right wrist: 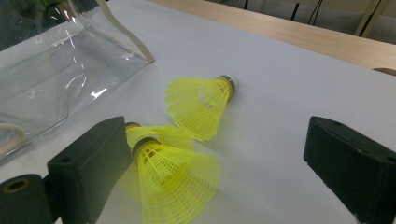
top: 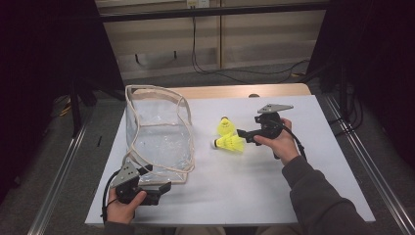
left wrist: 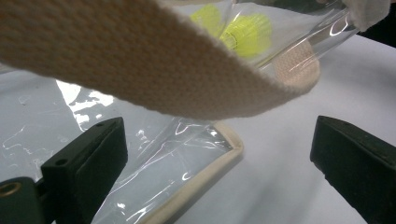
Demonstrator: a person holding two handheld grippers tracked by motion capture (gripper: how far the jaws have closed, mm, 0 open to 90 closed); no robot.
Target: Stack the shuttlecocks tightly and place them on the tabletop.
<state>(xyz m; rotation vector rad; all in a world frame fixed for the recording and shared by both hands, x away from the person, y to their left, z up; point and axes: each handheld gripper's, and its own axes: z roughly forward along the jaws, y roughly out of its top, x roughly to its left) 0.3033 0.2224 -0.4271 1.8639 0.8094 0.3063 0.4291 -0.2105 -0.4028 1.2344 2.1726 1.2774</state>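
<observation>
The right gripper (right wrist: 219,172) hangs wide open over two yellow shuttlecocks (right wrist: 201,105) lying touching on the white table (top: 274,191), holding neither. The left gripper (left wrist: 219,172), also open, rests at one clear bag (top: 159,134).

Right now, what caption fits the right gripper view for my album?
Open right hand-held gripper over two yellow shuttlecocks beside a clear bag.

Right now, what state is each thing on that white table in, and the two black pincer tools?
Clear plastic bag with beige webbing trim: standing, mouth open, nothing inside.
Two yellow plastic shuttlecocks: lying on their sides, outside the bag.
Left gripper: open, at the bag's corner.
Right gripper: open, beside the shuttlecocks.
</observation>
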